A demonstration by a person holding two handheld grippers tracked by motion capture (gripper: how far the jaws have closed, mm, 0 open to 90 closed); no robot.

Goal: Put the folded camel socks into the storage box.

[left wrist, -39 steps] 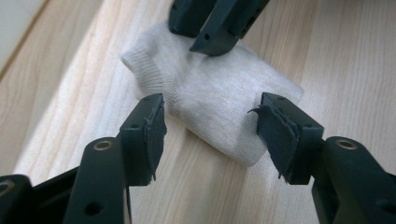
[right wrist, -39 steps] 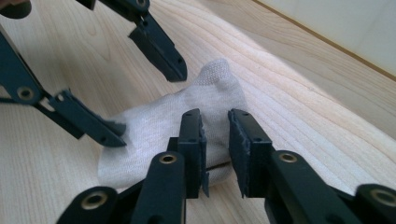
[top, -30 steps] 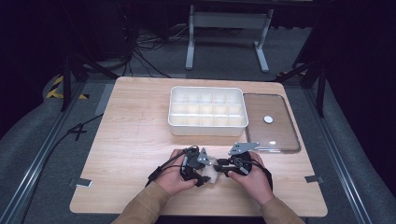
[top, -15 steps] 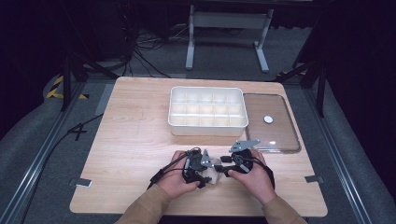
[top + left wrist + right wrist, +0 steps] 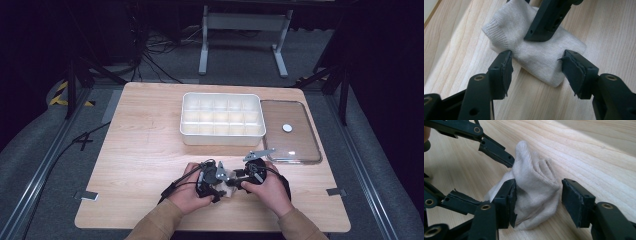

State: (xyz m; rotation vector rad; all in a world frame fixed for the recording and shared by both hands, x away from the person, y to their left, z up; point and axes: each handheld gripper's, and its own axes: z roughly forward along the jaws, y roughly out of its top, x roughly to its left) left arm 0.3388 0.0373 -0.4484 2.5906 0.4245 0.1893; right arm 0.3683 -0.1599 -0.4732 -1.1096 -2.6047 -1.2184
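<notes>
A small off-white knitted sock (image 5: pixel 534 53) lies bunched on the wooden table (image 5: pixel 145 150), near the person's edge and a little right of the middle, between the two grippers; in the high view it shows as a pale patch (image 5: pixel 229 184) between the two hands; the left gripper (image 5: pixel 536 68) sits low over the near part of the sock with its jaws apart, one pad at each side of the cloth, the left pad just touching the edge and the right pad close beside it, neither pressing it in; one black jaw of the other gripper comes down from the top of the left gripper view and rests on the sock's upper part; the right gripper (image 5: pixel 539 201) also has its jaws apart around the sock, the left pad against the bunched cloth and the right pad standing clear of it; in that view the cloth rises in a soft peak, with a jaw tip of the left gripper touching its side; farther back on the table stand a white compartment tray (image 5: pixel 221 134) and, just beside it on the right, a clear lid (image 5: pixel 300 145) lying flat
</notes>
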